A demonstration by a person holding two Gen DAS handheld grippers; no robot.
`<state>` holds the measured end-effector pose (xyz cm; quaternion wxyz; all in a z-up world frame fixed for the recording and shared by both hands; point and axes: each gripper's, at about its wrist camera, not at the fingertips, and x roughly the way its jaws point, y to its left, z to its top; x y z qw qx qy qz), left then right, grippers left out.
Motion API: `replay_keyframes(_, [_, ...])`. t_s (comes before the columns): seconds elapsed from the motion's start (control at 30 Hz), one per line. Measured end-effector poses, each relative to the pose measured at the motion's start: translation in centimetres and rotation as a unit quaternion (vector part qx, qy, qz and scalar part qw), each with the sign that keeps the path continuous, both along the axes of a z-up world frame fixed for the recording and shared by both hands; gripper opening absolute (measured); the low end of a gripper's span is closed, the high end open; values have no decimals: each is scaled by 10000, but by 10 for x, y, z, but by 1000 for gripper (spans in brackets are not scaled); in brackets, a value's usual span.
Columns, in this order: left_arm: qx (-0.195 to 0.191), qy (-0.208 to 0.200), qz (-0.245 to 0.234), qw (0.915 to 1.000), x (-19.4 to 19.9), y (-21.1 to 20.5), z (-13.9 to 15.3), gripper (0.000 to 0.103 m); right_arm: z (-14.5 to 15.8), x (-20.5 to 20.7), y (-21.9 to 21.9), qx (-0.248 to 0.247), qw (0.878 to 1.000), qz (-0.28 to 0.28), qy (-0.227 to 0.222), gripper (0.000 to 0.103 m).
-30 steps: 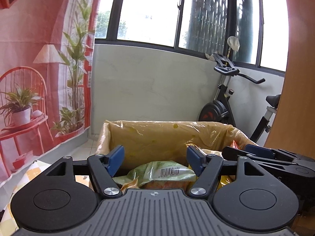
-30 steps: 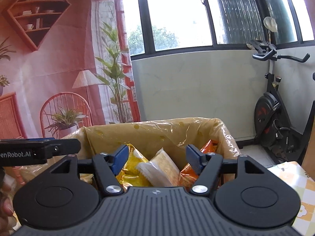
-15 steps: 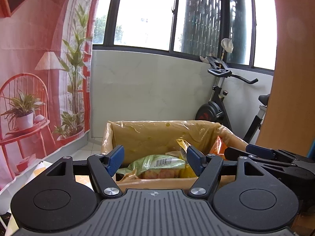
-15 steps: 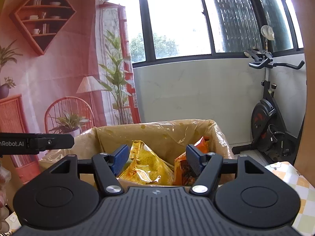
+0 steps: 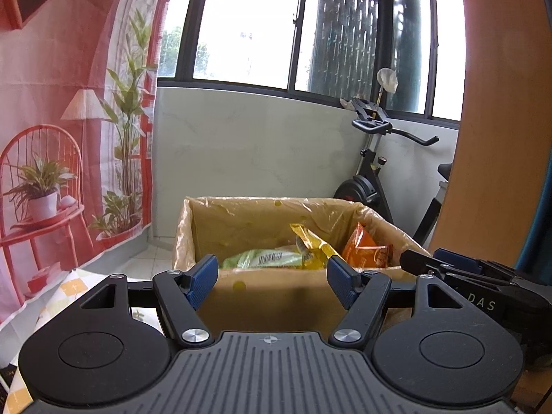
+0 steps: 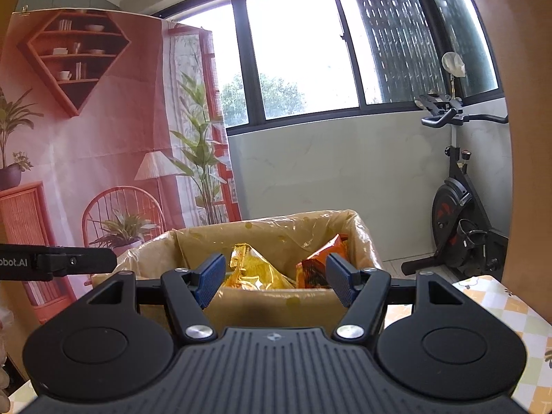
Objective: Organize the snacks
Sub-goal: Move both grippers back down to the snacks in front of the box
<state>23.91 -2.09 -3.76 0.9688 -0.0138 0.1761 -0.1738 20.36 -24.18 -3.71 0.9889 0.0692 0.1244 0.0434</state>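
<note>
Ahead of you the cardboard box (image 5: 276,289) stands on the table (image 6: 496,307). In it, a barcoded snack bag (image 5: 265,259) lies left, another bag (image 5: 312,246) sits mid-box, probably upright, and a third (image 5: 367,252) leans at the right wall. An exercise bike (image 5: 372,172) stands behind, right.

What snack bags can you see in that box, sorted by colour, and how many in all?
Seen from the left wrist view, in the cardboard box:
Green bag: 1
Yellow bag: 1
Orange bag: 1
Total: 3 visible; more may lie hidden below the rim.
</note>
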Motion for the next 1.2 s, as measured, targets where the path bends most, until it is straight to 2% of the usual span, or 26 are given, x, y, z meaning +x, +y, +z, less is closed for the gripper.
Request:
replay_keyframes(0.27, [-125,221,189,9995,-10,10,-17,72,-18,-19,-4,-38,9999,-68,88,68])
replay_keyframes(0.57, [-191,565,408,9974,-17,25,-46,72,-55,-38,-20,-98,9989,-233,386,68])
replay_keyframes(0.67, [-276,704,439,9962,-19,28,-56,72,-71,-44,-26,-209,9979,-271,549,68])
replay_keyframes(1.03, [-152,1225,519,9910,-16,32,-98,71,-126,-52,-36,-534,9887,-247,1380,68])
replay_keyframes(1.2, [-136,1424,541,9882,-18,33,-111,71,-143,-50,-43,-484,9836,-376,1695,67])
